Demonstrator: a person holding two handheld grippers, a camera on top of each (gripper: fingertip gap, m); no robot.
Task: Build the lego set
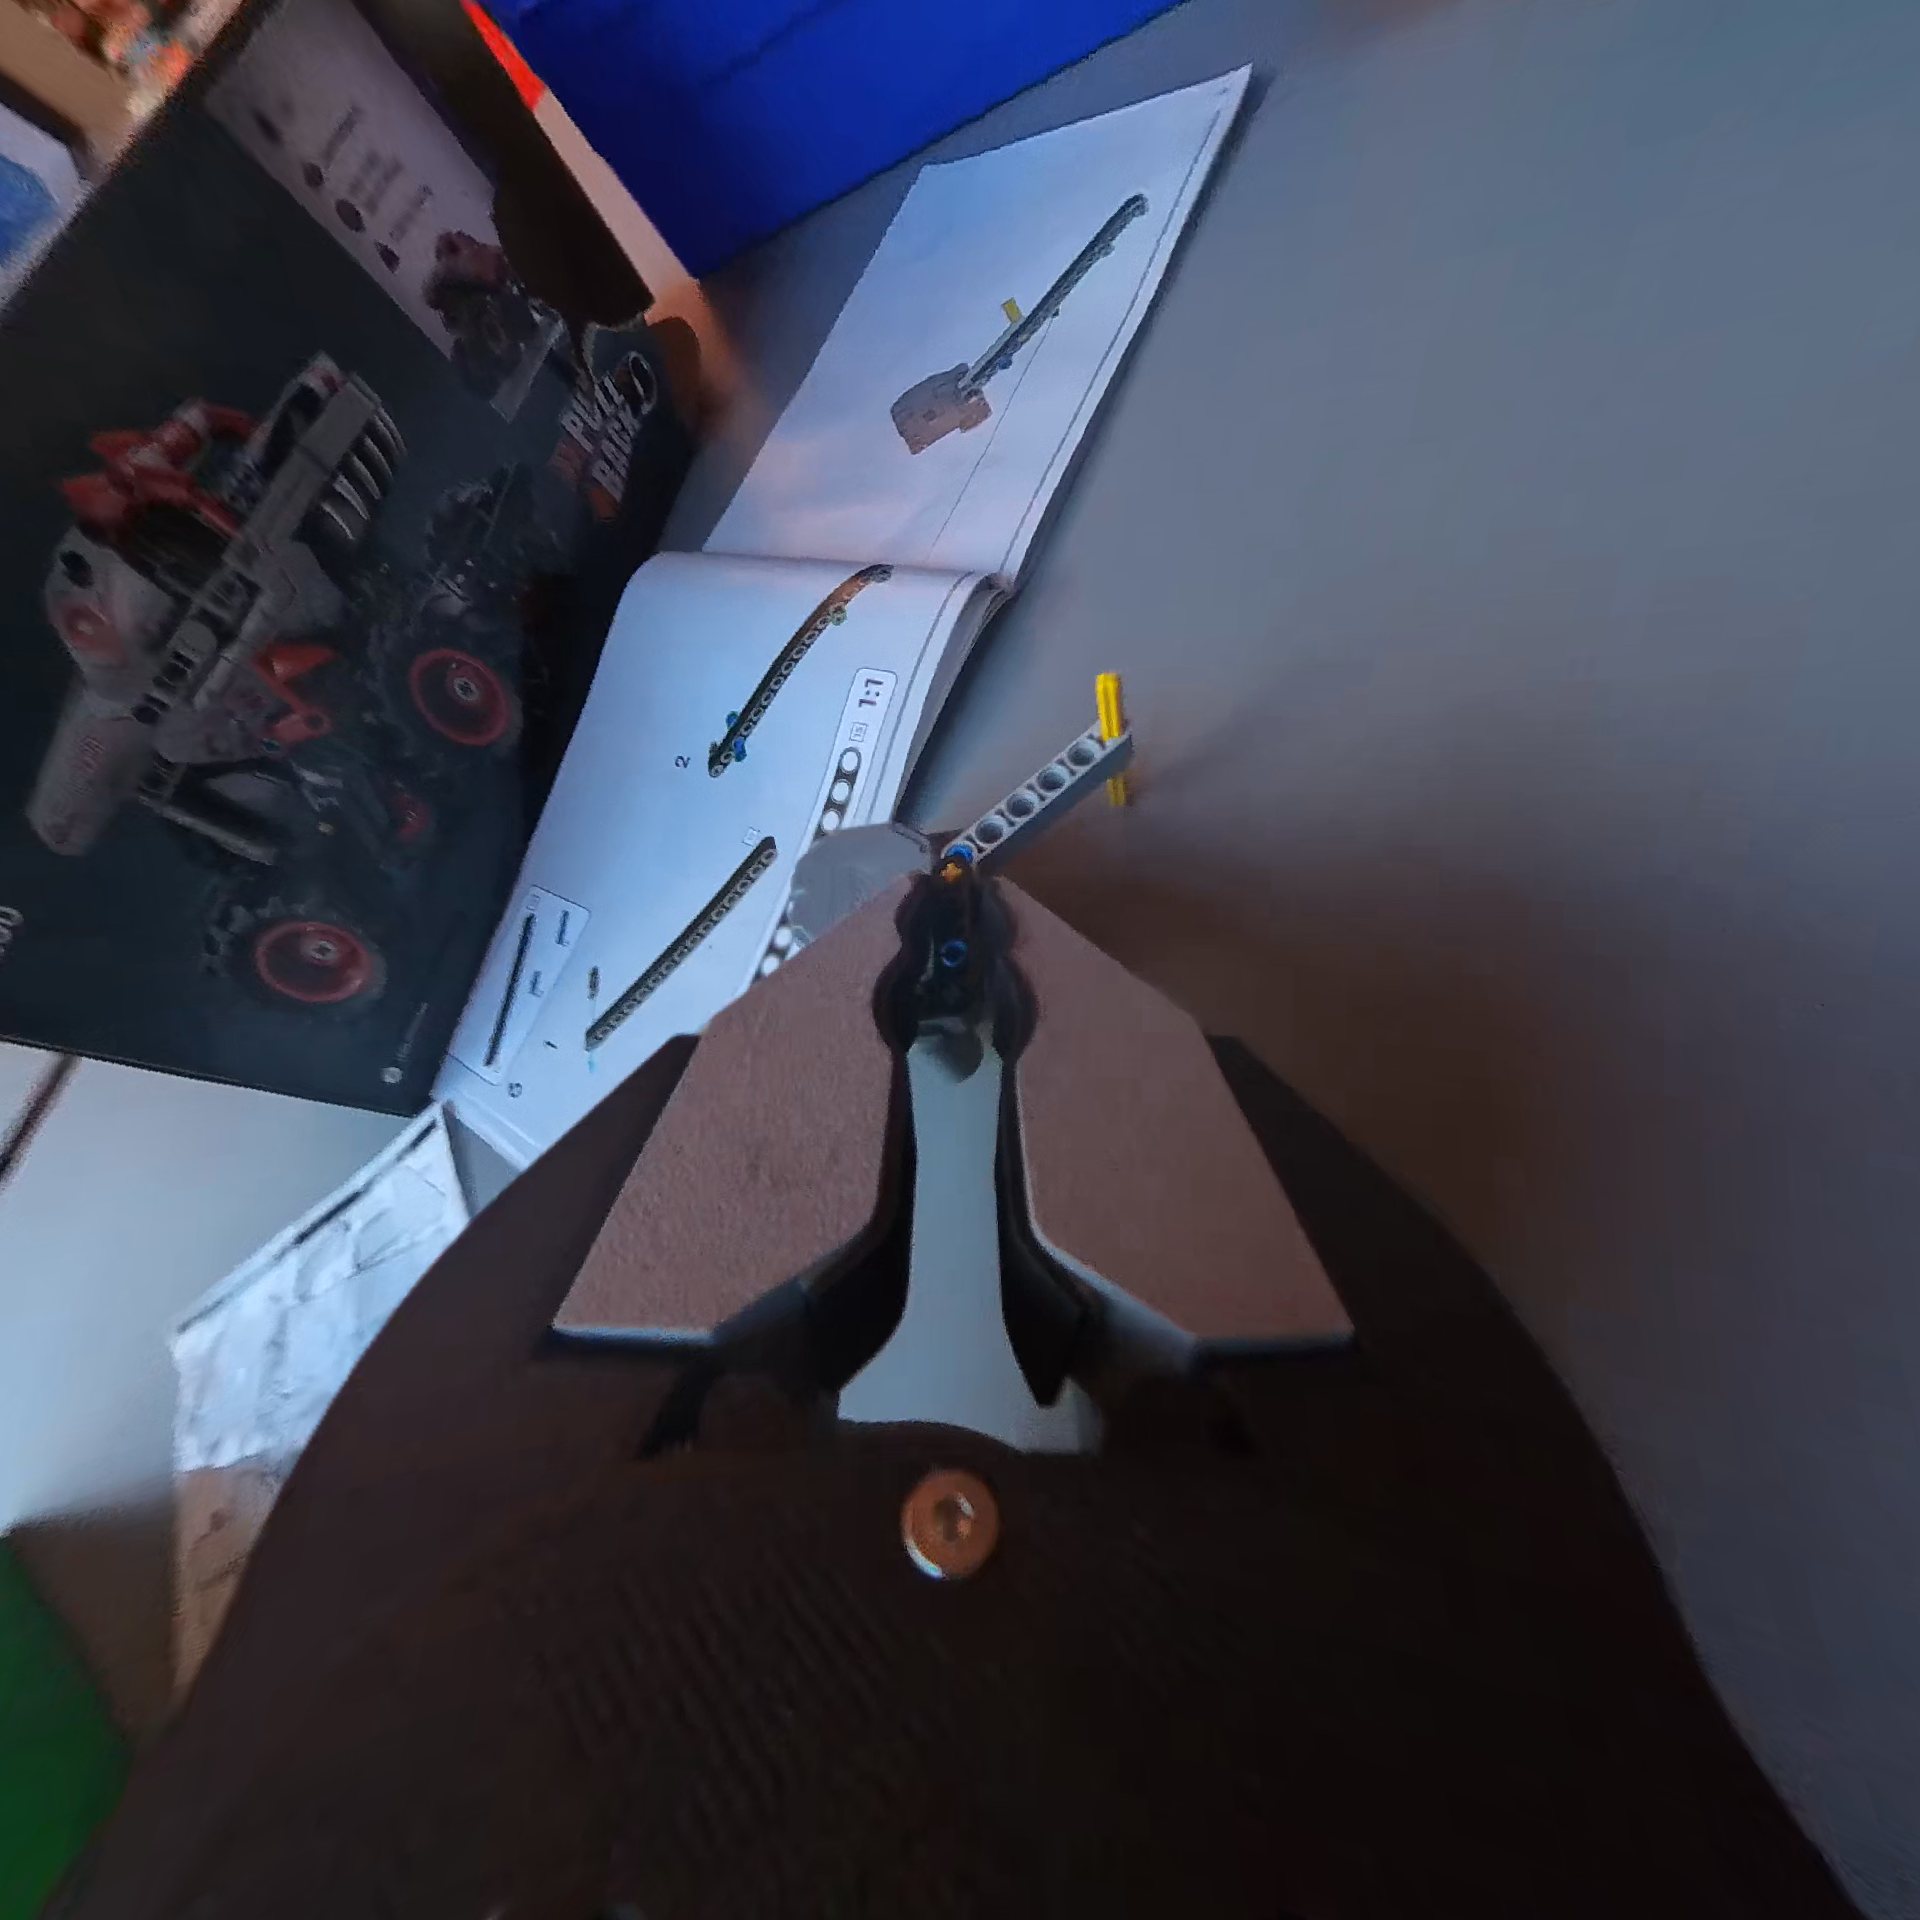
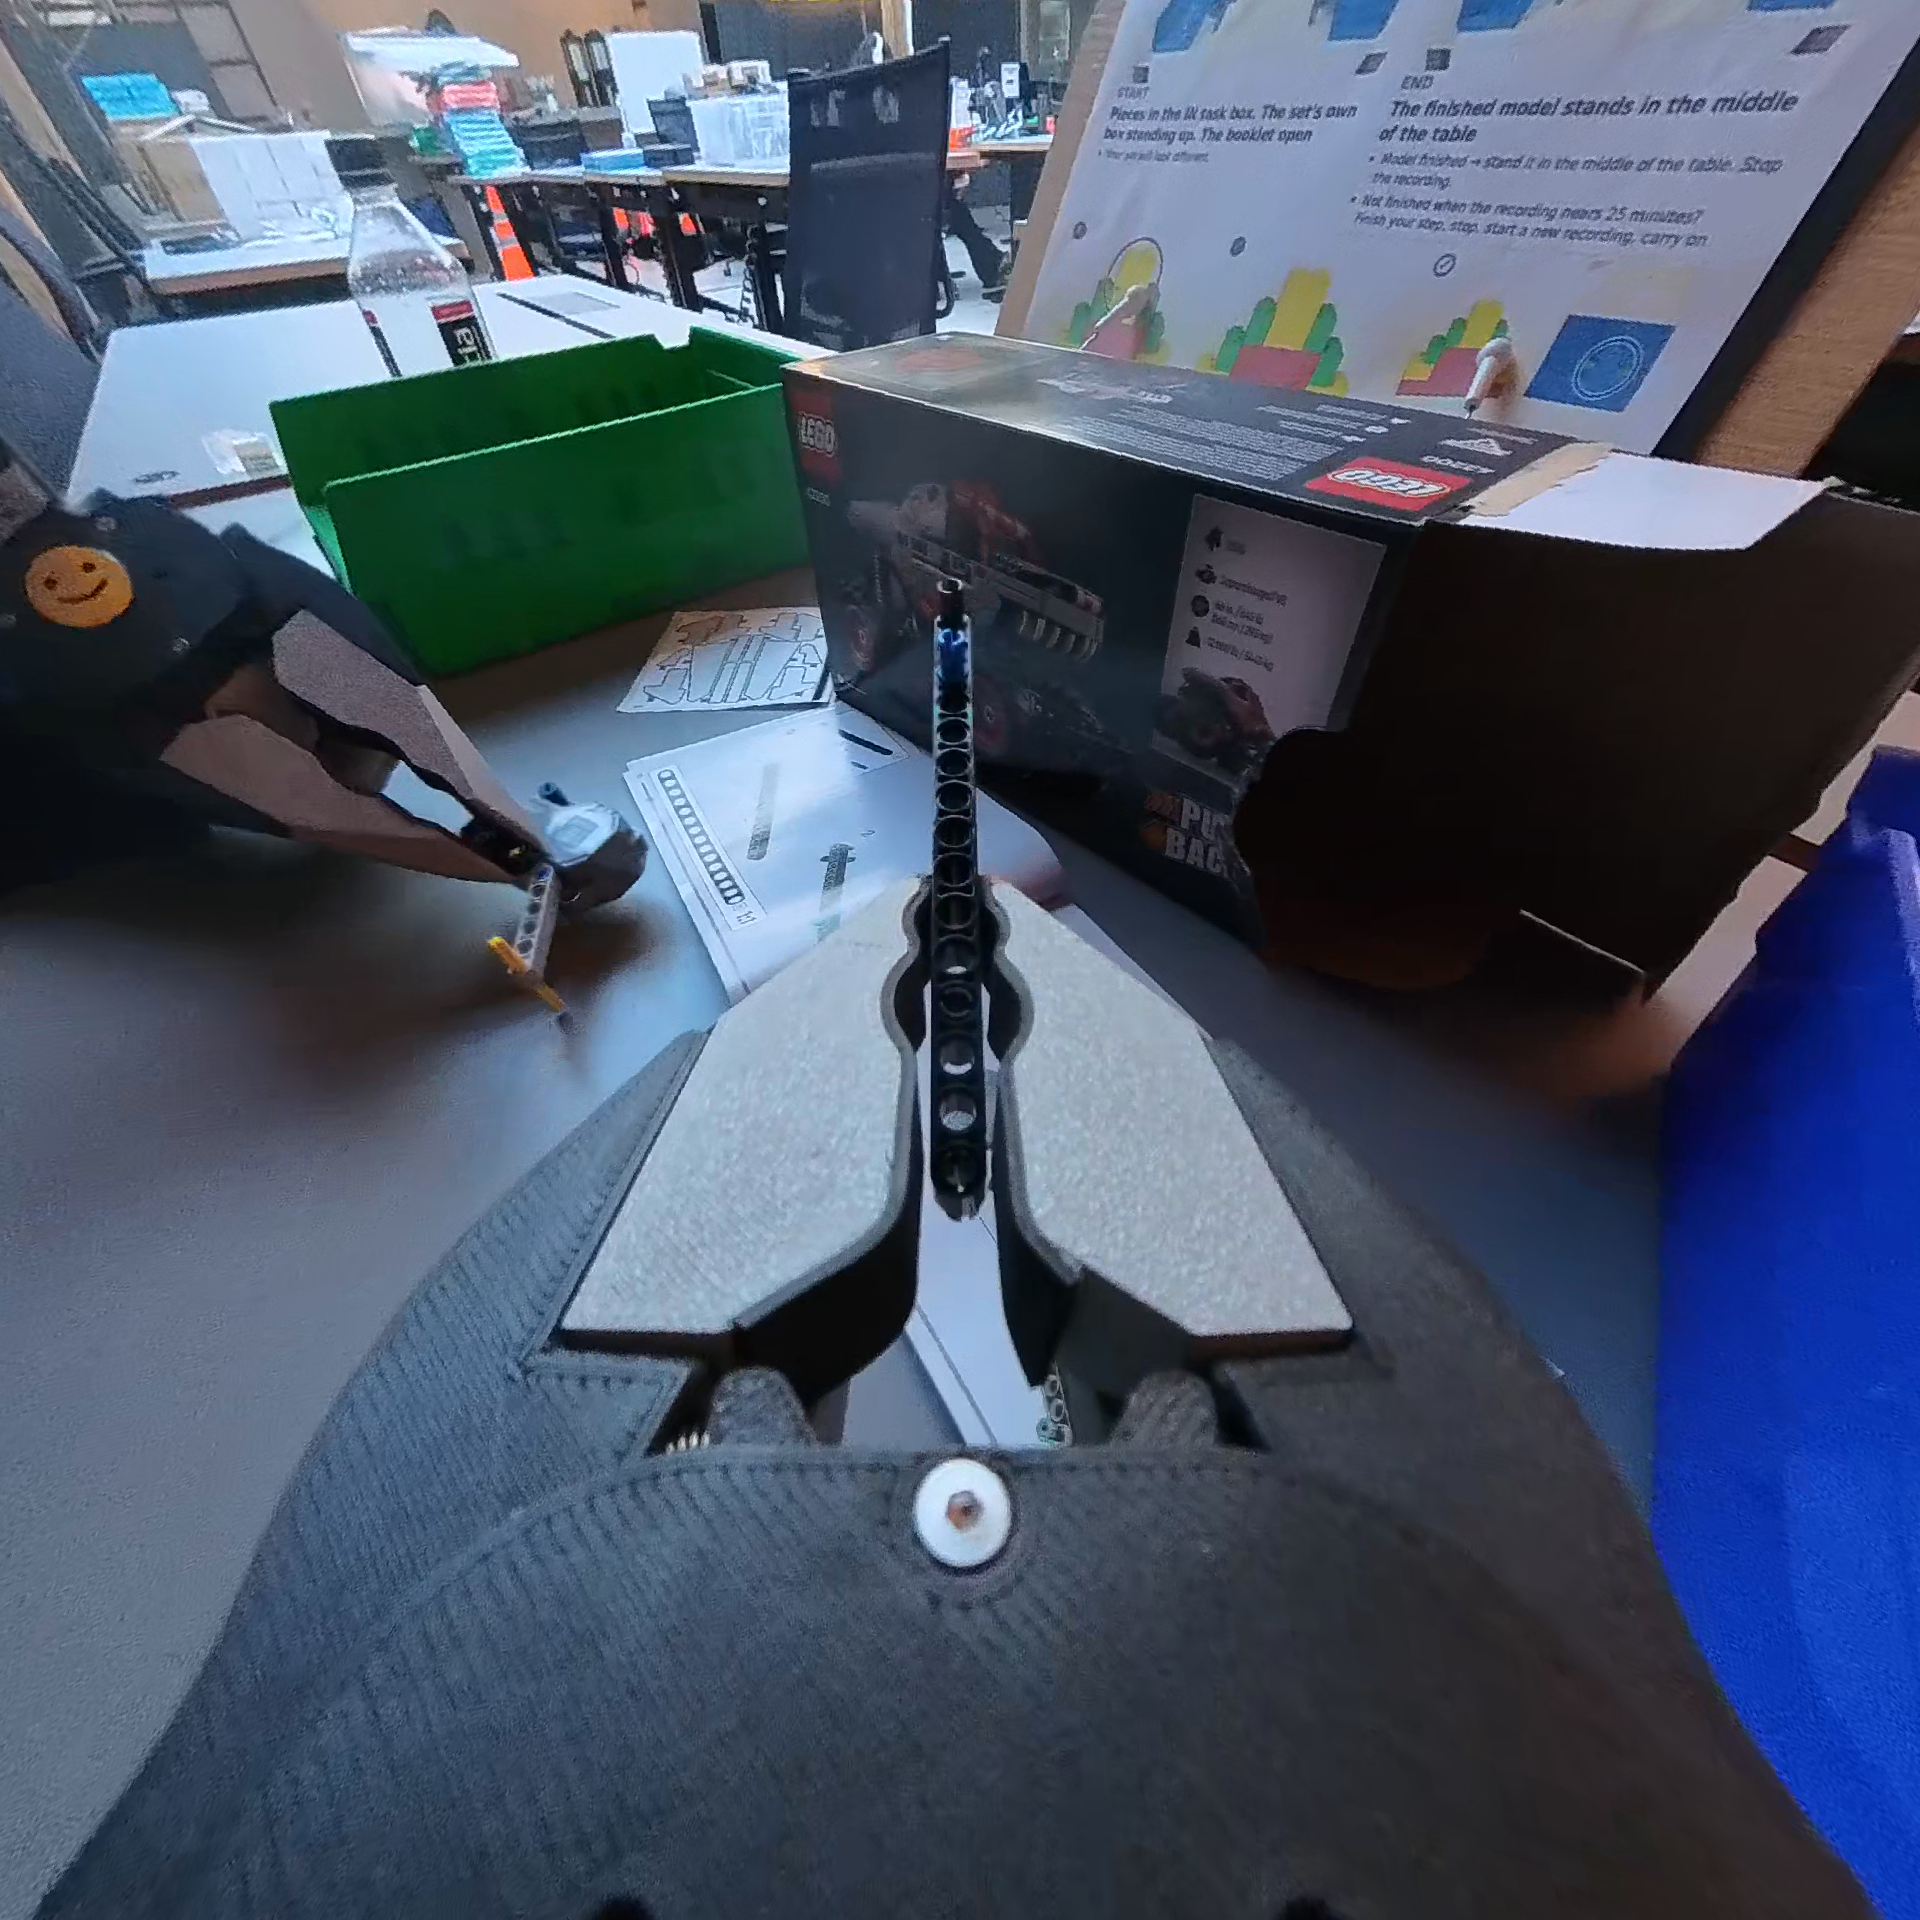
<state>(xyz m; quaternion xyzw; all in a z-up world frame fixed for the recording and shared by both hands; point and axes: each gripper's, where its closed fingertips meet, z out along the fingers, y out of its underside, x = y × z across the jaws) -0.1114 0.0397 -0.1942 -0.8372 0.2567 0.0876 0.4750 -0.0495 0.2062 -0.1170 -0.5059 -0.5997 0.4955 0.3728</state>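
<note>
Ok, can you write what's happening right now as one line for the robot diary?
left gripper: shut on grey beam with yellow axle | right gripper: shut on black beam, upright | booklet: open on table

Both tongs (image 2: 951, 935) are ribbed black plastic with 2 grey pads (image 2: 769, 1164) and 1 silver screw (image 2: 961, 1512).

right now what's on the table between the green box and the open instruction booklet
A loose printed sheet lies flat on the table between the green box and the instruction booklet, seen in the right wrist view.
</note>
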